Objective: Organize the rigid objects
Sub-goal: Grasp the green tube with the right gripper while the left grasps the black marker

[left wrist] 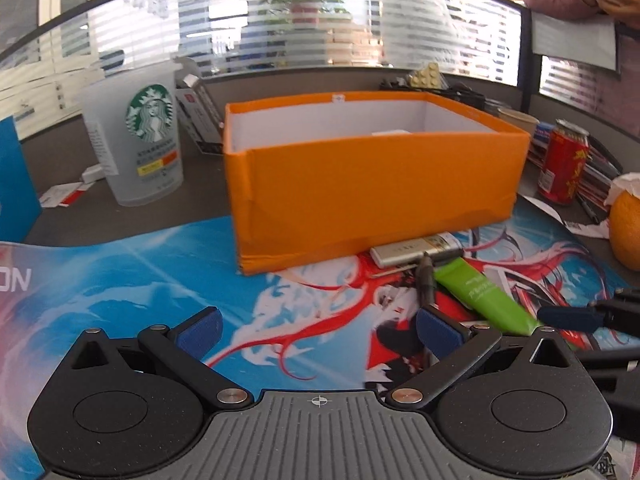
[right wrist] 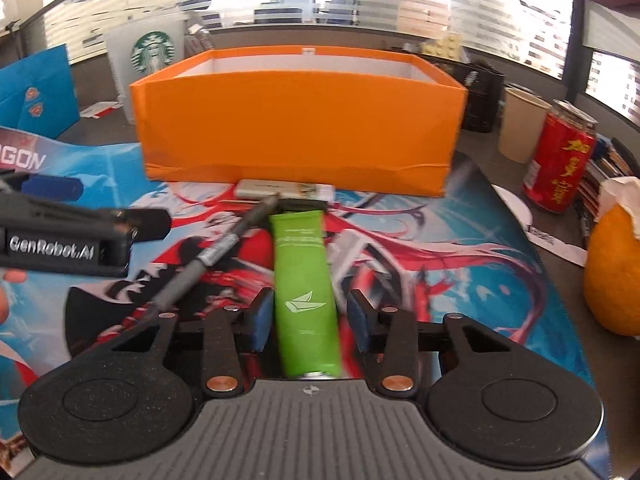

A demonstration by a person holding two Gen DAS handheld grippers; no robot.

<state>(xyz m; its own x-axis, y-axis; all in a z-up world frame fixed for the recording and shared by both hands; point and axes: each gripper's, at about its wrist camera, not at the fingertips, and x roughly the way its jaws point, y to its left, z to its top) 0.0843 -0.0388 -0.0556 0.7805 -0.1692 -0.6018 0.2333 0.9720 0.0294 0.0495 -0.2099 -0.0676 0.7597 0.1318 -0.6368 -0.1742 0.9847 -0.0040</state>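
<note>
Our right tool (right wrist: pixel 307 318) straddled the green tube (right wrist: pixel 305 288) before the orange box (right wrist: pixel 298 128), unclamped; our left tool (left wrist: pixel 318 330) gaped empty.

Black grippers, blue-padded fingers (left wrist: pixel 200 330), copper pivot screws, "GenRobot.AI" lettering.

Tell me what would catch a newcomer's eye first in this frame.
The big open orange box dominates the middle of the desk, standing on a colourful printed mat. In front of it a bright green tube lies lengthwise between the open fingers of the right tool, with a dark pen beside it. A red can stands to the right.
</note>
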